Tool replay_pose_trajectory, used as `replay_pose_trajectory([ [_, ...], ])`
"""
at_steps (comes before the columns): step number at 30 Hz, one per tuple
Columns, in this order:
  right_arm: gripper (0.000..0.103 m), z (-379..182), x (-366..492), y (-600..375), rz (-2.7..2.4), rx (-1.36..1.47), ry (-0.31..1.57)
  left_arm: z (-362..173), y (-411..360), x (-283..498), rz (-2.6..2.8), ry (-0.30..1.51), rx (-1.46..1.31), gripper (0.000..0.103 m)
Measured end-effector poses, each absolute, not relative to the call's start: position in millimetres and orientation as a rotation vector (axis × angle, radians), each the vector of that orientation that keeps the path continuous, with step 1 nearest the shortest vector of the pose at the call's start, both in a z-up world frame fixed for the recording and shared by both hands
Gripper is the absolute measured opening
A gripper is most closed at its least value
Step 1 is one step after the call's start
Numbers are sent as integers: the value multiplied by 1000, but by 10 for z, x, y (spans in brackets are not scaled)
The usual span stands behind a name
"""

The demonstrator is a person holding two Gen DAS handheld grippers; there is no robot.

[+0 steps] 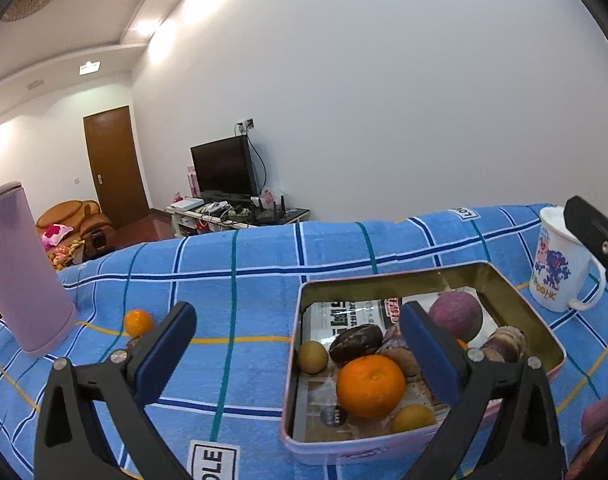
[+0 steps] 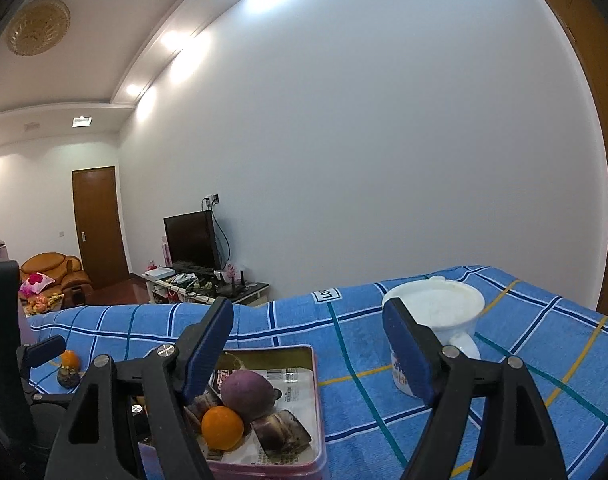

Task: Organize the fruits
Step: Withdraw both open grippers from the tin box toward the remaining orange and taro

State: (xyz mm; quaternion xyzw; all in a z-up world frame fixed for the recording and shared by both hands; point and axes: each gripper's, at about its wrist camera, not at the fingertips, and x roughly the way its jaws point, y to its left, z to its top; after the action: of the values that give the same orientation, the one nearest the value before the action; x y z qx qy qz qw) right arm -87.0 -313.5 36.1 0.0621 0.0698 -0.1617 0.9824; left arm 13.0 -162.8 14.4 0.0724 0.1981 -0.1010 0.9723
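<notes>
A pink metal tin sits on the blue checked cloth and holds several fruits: a large orange, a purple round fruit, dark passion fruits and small yellow-green fruits. A small orange lies loose on the cloth at the left. My left gripper is open and empty, hovering at the tin's left rim. My right gripper is open and empty above the tin, where the orange and the purple fruit show. The loose orange and a dark fruit lie far left.
A tall lilac tumbler stands at the left. A white printed mug stands right of the tin; it also shows in the right wrist view. The table's far edge runs behind them, with a TV stand and a sofa beyond.
</notes>
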Motion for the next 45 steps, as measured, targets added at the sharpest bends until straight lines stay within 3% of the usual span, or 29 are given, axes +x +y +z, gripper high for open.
replay_pose_trajectory([
  [31,78,322,-1070,-2740,-354,123,170,99,-1089,-66,-186,433,194,103],
  [45,78,250,-849,-2305,-335,174,250,100,-436,152,-108,429,193,103],
])
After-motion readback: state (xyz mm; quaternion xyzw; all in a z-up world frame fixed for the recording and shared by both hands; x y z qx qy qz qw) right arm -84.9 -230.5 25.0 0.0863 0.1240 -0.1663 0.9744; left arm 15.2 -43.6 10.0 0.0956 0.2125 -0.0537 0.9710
